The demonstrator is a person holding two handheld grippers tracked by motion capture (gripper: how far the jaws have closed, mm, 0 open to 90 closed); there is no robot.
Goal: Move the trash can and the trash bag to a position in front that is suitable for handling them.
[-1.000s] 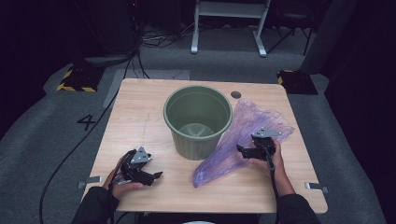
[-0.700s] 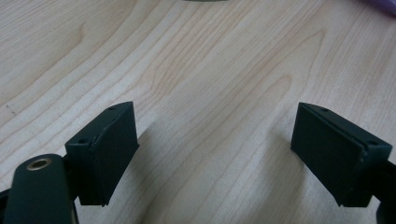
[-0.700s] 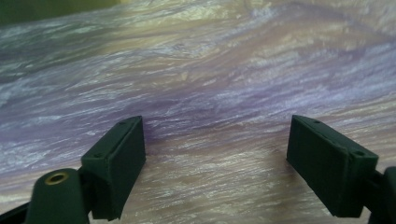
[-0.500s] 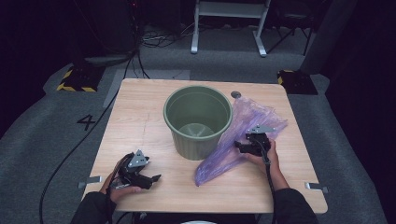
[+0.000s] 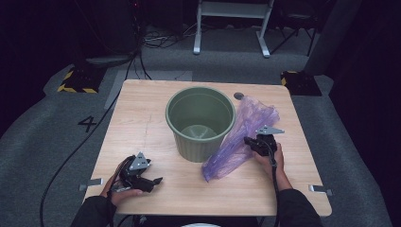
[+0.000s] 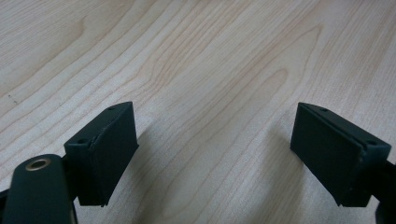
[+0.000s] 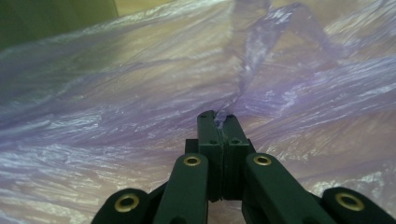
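Purple plastic bag (image 5: pixel 239 137) lies crumpled on the table (image 5: pixel 142 123), leaning against the green bin (image 5: pixel 200 122), its long axis running from a near corner diagonally up and away past the bin's rim. The right gripper (image 5: pixel 255 142) sits at the bag's nearer-right edge, and the right gripper view shows its jaws clenched on a pinch of the film (image 7: pixel 219 119) — the rest of the sheet spreads ahead of them and to both sides. The left gripper (image 6: pixel 212 149) rests low over bare wood, jaws wide apart and empty, well apart from the bag with the bin between. Judged from this, the right hand is far the nearer — any lift toward the bin, just left of that gripper, would start there.
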